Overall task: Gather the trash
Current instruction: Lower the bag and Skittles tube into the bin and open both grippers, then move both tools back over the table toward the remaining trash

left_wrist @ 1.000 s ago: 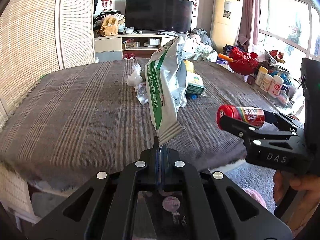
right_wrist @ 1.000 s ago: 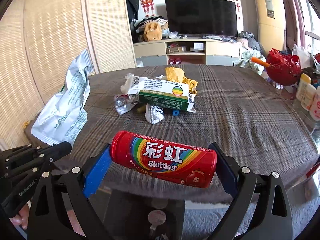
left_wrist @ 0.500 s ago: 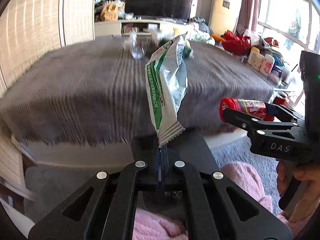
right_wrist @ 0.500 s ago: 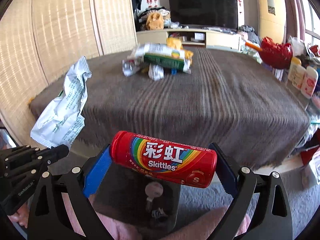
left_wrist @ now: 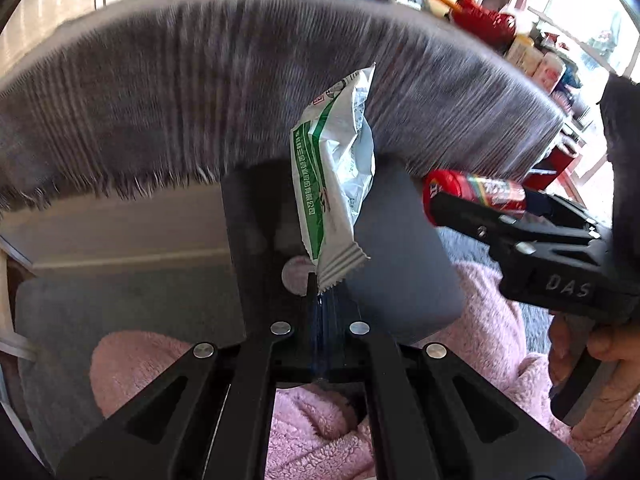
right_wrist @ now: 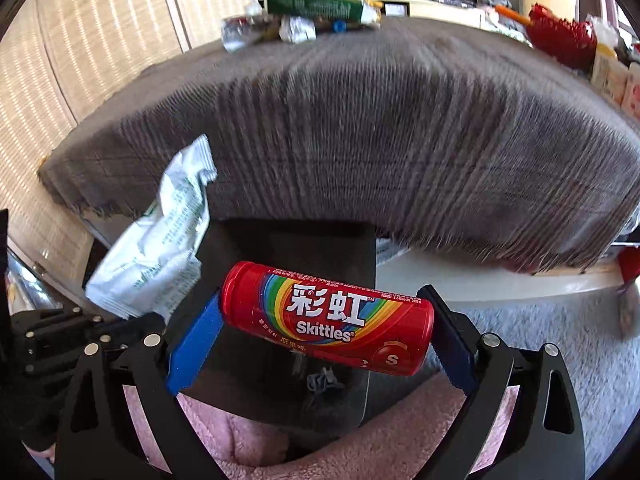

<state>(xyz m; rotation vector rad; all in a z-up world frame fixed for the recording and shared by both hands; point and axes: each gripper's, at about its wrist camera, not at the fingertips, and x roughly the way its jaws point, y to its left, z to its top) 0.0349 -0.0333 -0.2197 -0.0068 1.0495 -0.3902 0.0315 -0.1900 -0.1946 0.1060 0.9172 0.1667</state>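
Two pieces collected, none binned yet. Left gripper clenched on white-green wrapper, right gripper grasping red Skittles tube, both above dark bin beside bench. More litter left on top.

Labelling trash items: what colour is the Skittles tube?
Red with a rainbow band, Skittles tube; clearest in the right wrist view.
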